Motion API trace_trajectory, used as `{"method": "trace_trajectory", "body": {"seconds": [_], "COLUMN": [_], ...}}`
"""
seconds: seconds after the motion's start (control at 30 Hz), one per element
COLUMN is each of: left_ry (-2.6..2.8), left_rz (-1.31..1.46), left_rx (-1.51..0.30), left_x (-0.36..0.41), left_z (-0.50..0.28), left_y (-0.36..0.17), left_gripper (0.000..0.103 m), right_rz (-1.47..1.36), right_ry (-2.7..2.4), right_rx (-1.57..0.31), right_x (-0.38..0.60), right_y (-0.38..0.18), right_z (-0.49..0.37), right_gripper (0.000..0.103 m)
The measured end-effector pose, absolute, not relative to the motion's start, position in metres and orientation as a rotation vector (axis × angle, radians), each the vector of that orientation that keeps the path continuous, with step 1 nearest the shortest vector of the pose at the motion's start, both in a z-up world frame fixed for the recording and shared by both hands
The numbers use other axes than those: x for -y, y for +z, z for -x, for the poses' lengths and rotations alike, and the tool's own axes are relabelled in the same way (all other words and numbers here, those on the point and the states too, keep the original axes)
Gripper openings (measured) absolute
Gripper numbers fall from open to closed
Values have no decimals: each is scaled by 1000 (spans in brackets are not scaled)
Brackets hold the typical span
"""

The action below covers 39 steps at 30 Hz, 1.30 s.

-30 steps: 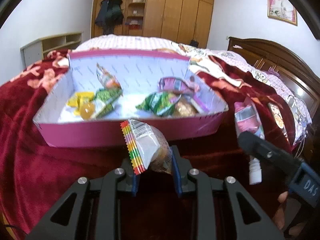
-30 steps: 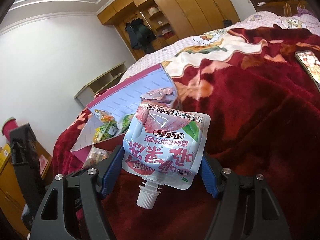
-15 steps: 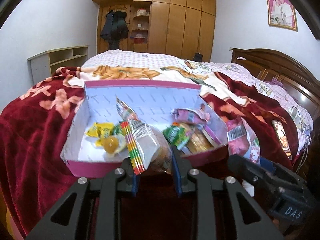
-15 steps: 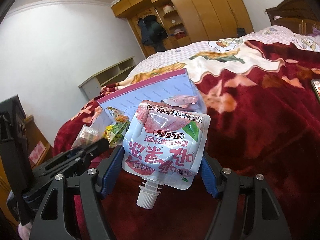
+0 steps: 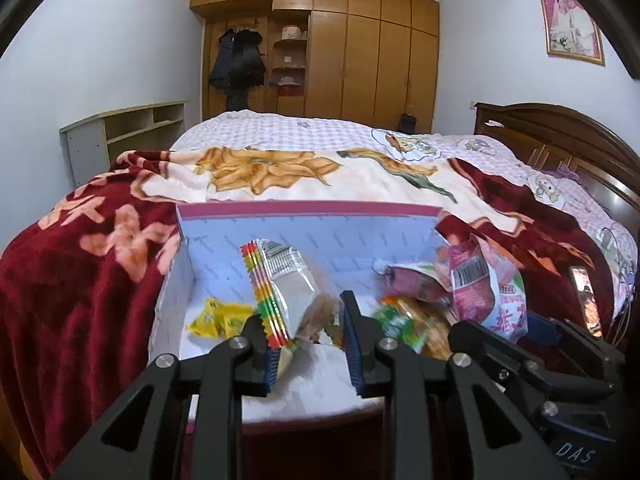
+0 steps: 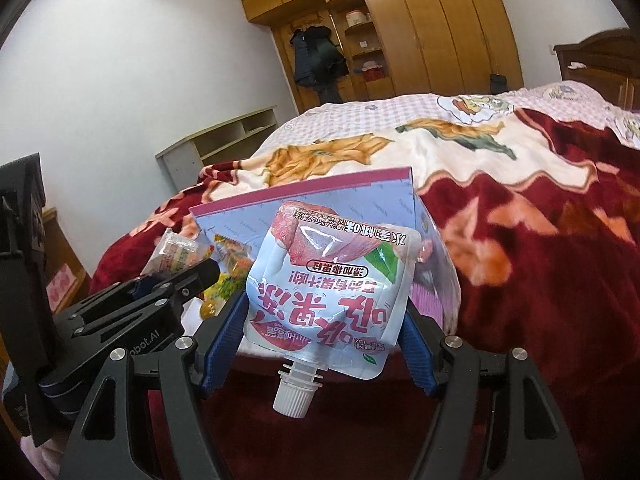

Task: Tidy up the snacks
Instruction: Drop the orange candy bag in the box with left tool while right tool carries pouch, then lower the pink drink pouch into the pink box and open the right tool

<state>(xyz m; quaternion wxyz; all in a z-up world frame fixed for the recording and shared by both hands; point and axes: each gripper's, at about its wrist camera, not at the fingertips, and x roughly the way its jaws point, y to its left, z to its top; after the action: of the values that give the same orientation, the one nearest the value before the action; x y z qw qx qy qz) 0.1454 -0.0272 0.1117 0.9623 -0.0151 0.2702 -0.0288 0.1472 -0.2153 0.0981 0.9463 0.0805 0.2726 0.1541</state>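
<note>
My left gripper (image 5: 306, 320) is shut on a clear snack packet with a rainbow-striped edge (image 5: 280, 284) and holds it over the inside of the pink-rimmed box (image 5: 304, 210). The box holds several snacks, among them a yellow packet (image 5: 218, 316) and a green one (image 5: 400, 322). My right gripper (image 6: 324, 320) is shut on a pink and white jelly pouch (image 6: 332, 288), spout down, just before the box's near right corner (image 6: 304, 192). The pouch also shows in the left wrist view (image 5: 486, 292), and the left gripper in the right wrist view (image 6: 176, 280).
The box lies on a dark red flowered blanket (image 5: 80, 280) on a bed. A phone (image 5: 586, 294) lies on the blanket to the right. A wooden headboard (image 5: 560, 128) is at the far right, a wardrobe (image 5: 352, 52) behind, a low shelf (image 5: 120, 132) to the left.
Both grippers have moved forward and up towards the box. The left one now holds its packet above the box's floor; the right one has come close to the box's right side.
</note>
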Motion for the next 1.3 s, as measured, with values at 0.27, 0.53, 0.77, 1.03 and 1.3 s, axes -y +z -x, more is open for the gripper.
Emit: {"method": "trace_trajectory", "body": {"seconds": [0.27, 0.53, 0.77, 1.03, 1.3], "left_ry": [-24, 5, 22, 30, 31], "left_rz": [34, 41, 51, 47, 56], "left_rx": [-564, -585, -594, -578, -575], "left_x": [16, 5, 2, 2, -1], "left_z": [-176, -196, -196, -185, -176], "left_y": [108, 96, 96, 103, 107], "left_gripper": [28, 29, 48, 57, 57], "right_rz": [-136, -108, -50, -43, -53], "right_ry": [298, 291, 274, 285, 295], "right_rx": [-564, -604, -592, -582, -549], "right_x": [208, 202, 194, 193, 193], "right_y": [99, 92, 90, 93, 103], "right_z": [-176, -199, -200, -196, -188], "right_gripper": [72, 72, 73, 74, 75]}}
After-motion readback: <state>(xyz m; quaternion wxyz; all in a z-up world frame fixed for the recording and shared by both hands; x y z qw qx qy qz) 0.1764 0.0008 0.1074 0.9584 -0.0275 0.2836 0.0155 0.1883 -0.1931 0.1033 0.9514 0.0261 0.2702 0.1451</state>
